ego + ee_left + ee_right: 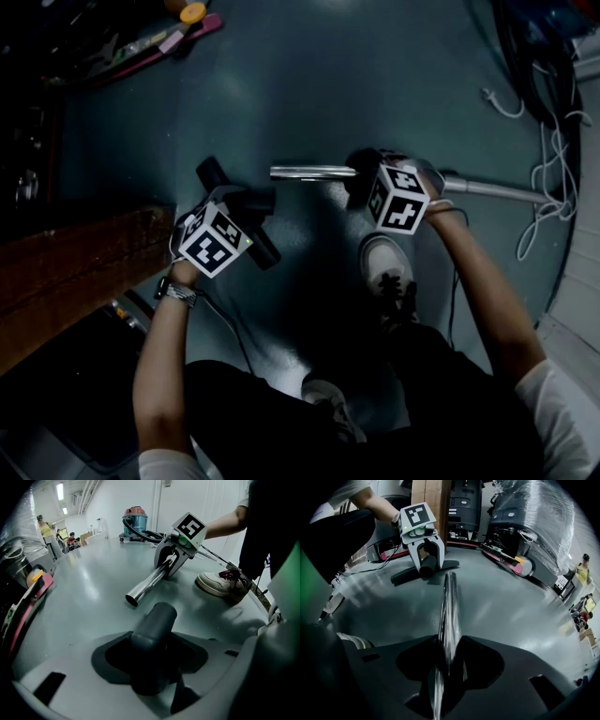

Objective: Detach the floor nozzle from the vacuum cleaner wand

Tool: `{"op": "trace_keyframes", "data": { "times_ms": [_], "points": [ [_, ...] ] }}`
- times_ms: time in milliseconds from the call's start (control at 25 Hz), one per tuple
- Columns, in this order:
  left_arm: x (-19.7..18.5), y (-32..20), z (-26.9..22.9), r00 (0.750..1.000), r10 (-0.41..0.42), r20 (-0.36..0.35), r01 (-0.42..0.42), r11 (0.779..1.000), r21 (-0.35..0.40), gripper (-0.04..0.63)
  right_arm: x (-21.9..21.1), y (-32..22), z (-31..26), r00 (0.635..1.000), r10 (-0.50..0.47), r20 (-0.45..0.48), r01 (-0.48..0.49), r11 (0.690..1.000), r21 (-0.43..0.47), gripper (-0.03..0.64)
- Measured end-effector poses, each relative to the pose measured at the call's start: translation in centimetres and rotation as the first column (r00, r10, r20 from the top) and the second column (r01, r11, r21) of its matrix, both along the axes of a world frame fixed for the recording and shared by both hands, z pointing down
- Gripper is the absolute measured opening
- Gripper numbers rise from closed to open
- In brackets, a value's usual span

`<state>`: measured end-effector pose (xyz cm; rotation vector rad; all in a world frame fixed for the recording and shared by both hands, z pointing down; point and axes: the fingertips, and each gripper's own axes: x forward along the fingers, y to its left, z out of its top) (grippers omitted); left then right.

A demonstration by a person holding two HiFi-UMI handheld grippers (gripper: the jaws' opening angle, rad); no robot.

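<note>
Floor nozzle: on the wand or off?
Off. The wand ends in an open tube mouth, apart from the floor nozzle neck, a clear gap between them.

Industrial hall or warehouse: coated grey floor, ceiling strip lights far left, drum vacuum at the far wall, shrink-wrapped machines.

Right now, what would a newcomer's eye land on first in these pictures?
The bright chrome wand stands out at the head view's centre, clamped in the right gripper, its open end bare. Just left of it, apart from that end, the left gripper grips the dark floor nozzle by its neck. A white sneaker stands below the wand.
</note>
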<state>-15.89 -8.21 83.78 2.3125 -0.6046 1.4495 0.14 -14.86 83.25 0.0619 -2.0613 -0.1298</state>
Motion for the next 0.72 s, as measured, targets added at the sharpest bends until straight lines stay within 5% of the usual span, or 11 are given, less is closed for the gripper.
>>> {"op": "trace_keyframes", "data": {
  "times_ms": [480, 720],
  "points": [
    [0.5, 0.5, 1.2, 0.992, 0.086, 0.092, -0.083, 0.996, -0.033, 0.238, 0.4, -0.4, 0.5, 0.997, 0.074, 0.008, -0.074, 0.995, -0.064, 0.189],
    [0.2, 0.3, 1.3, 0.995, 0.058, 0.078, -0.056, 0.998, -0.024, 0.273, 2.2, 0.3, 1.6, 0.993, 0.114, -0.009, -0.114, 0.986, -0.122, 0.216]
  ]
}}
